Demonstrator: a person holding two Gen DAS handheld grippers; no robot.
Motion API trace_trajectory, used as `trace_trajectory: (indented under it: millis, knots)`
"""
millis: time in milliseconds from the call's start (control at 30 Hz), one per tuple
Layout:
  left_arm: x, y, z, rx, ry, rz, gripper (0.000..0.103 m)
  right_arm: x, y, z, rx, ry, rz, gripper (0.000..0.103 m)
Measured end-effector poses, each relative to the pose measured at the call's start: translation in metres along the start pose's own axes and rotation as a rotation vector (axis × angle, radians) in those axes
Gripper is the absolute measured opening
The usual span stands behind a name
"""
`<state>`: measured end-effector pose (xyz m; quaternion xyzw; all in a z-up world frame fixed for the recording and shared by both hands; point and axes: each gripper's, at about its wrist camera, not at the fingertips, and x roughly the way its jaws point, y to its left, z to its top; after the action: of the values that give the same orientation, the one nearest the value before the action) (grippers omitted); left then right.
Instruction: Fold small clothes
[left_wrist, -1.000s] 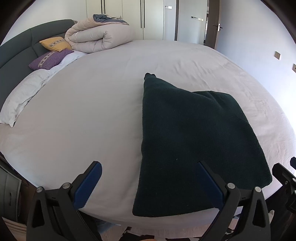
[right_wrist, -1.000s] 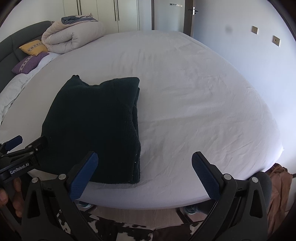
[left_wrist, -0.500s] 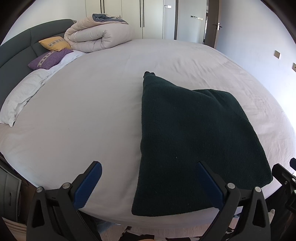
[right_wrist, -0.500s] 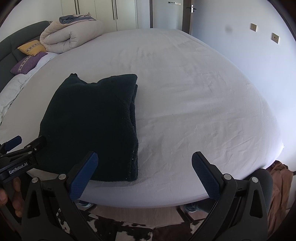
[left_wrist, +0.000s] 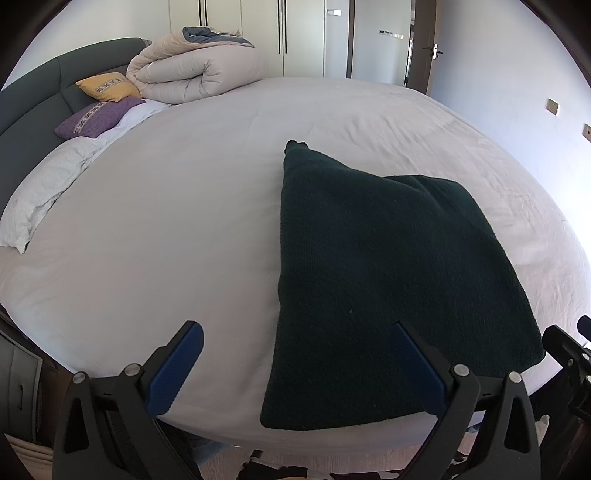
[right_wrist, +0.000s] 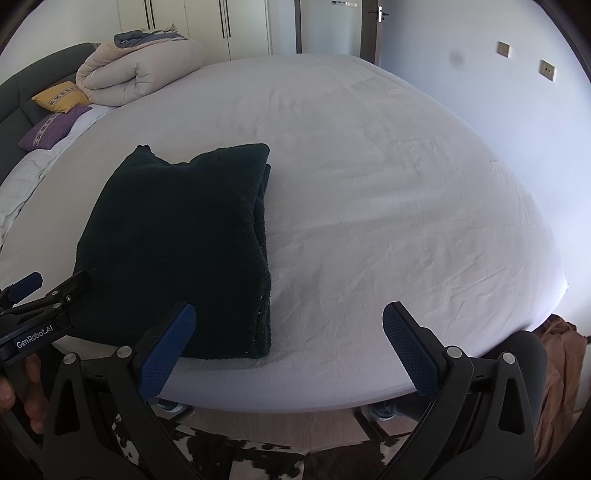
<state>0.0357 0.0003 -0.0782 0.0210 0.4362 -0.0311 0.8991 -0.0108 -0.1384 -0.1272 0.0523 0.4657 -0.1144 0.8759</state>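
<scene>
A dark green knitted garment (left_wrist: 388, 280) lies folded flat near the front edge of the white bed (left_wrist: 166, 221); it also shows in the right wrist view (right_wrist: 177, 240), with stacked layers along its right side. My left gripper (left_wrist: 295, 365) is open and empty, hovering over the garment's near left edge. My right gripper (right_wrist: 290, 349) is open and empty, just off the garment's near right corner. The left gripper's body (right_wrist: 40, 314) shows at the left of the right wrist view.
A rolled beige duvet (left_wrist: 192, 70), a yellow cushion (left_wrist: 107, 86) and a purple cushion (left_wrist: 96, 118) lie at the bed's head by a dark headboard (left_wrist: 33, 107). A white pillow (left_wrist: 44, 199) lies at left. A brown cloth (right_wrist: 561, 369) hangs at right.
Both grippers have drifted slightly; the garment sits a little lower and nearer in both views. Both stay open and the garment has not moved on the bed.
</scene>
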Motion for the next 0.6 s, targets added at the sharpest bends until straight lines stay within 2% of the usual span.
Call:
trace_trajectory:
  millis: [600]
  knots:
    - [0.0030,0.0002,-0.0015,0.001,0.007,-0.001,0.103,0.0008,0.0005,-0.0030,0.016,0.003,-0.002,0.103]
